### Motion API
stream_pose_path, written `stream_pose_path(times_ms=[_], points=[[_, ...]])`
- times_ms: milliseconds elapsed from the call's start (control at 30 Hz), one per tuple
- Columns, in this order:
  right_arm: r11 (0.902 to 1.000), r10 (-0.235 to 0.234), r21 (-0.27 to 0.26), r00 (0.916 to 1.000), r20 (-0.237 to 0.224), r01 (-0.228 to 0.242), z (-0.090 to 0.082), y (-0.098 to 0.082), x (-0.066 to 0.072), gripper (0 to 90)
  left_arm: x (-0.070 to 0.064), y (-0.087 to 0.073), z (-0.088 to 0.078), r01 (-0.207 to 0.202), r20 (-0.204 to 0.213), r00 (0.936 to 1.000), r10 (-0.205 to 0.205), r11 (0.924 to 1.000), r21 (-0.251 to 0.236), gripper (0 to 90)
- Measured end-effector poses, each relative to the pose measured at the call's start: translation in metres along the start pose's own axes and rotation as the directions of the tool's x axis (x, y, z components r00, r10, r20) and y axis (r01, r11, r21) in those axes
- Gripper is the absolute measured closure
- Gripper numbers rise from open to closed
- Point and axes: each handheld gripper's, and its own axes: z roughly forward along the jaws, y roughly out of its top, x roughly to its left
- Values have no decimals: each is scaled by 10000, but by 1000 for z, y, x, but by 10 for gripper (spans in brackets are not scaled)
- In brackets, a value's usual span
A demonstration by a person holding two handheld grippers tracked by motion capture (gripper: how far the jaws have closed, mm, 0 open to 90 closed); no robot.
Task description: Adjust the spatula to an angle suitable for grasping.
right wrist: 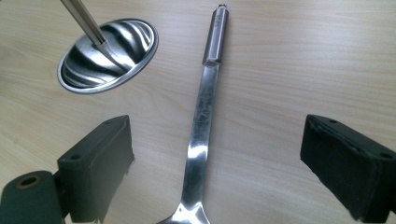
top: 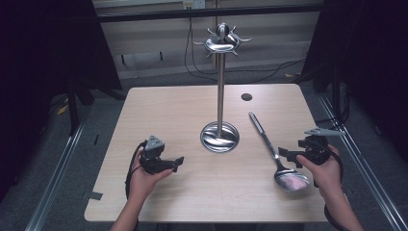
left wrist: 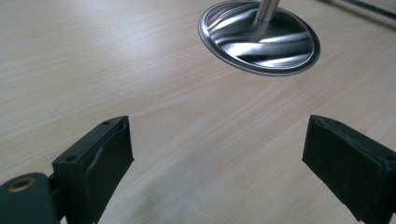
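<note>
A steel utensil stand rises mid-table: round base [top: 220, 137], tall pole [top: 221, 86], hook crown [top: 222, 42] on top. A large steel spoon [top: 276, 156] lies flat right of the base, bowl toward me, handle pointing away. My right gripper [top: 285, 154] hovers open just right of the spoon's neck; in the right gripper view the spoon handle [right wrist: 204, 112] runs between its spread jaws, with the base [right wrist: 108, 55] upper left. My left gripper [top: 179, 162] is open over bare wood, left of and nearer than the base [left wrist: 259, 37], with nothing between its jaws.
The light wooden table [top: 163, 110] has a small dark hole [top: 247, 96] near its far right. Cables [top: 250, 77] trail on the grey floor behind it. Dark curtains and metal rails flank both sides.
</note>
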Motion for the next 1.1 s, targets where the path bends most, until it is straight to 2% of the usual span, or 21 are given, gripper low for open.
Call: stream_pose_path(times_ms=[233, 267, 300, 333, 367, 400, 467, 567, 600, 633, 667, 700, 733, 833, 867, 933, 1100], points=[[9999, 39, 161, 10000, 20, -39, 11, 2, 5, 102, 0, -1, 1, -47, 68, 10000, 47, 10000, 57, 83], [9998, 39, 193, 10000, 13, -39, 13, 4, 7, 111, 2, -2, 1, 140, 142, 9998, -140, 9999, -6, 83], [9998, 39, 193, 10000, 13, -39, 13, 4, 7, 111, 2, -2, 1, 140, 142, 9998, -140, 9999, -6, 83], [9996, -29, 265, 10000, 43, 28, 17, 7, 8, 136, 2, -2, 1, 191, 160, 9997, -191, 9998, 3, 83], [9997, -82, 251, 9999, 92, 80, 19, 9, 9, 167, 3, -2, 1, 79, 157, 9998, -81, 9999, 92, 83], [9996, -171, 246, 9998, 113, 169, 23, 14, 9, 327, 3, -2, 1, 77, 101, 9999, -78, 9999, 90, 83], [9982, -396, 465, 9987, 325, 381, 28, 18, 9, 400, 3, -2, 1, 67, 74, 9999, -68, 9999, 122, 83], [9953, -485, 864, 9975, 511, 440, 38, 22, 8, 604, 3, -2, 2, 31, 54, 10000, -31, 9999, 127, 83], [9944, -481, 977, 9967, 659, 415, 41, 24, 6, 699, 3, -3, 3, 62, 131, 9999, -64, 9999, 155, 83], [9927, -591, 1091, 9955, 736, 508, 44, 25, 4, 736, 3, -3, 4, 48, 164, 9999, -51, 9998, 209, 83], [9918, -449, 1233, 9954, 845, 343, 48, 26, 3, 773, 3, -4, 4, 30, 149, 9999, -34, 9997, 226, 83], [9918, -449, 1233, 9954, 845, 343, 48, 26, 3, 773, 3, -4, 4, 30, 149, 9999, -34, 9997, 226, 83], [9899, -395, 1391, 9951, 907, 266, 55, 27, 0, 840, 4, -4, 4, 116, 145, 9998, -119, 9997, 231, 83], [9852, -378, 1703, 9948, 943, 213, 62, 27, -2, 867, 5, -4, 4, 107, 153, 9998, -110, 9998, 186, 83], [9769, -539, 2112, 9932, 1033, 310, 70, 27, -2, 886, 5, -4, 3, 122, 121, 9998, -125, 9997, 209, 83], [9706, -710, 2368, 9917, 1071, 439, 75, 27, -1, 889, 5, -4, 3, 135, 92, 9999, -137, 9998, 174, 83], [9656, -422, 2597, 9923, 1165, 106, 82, 23, 1, 887, 6, -3, 3, 125, 107, 9999, -127, 9998, 131, 83]])
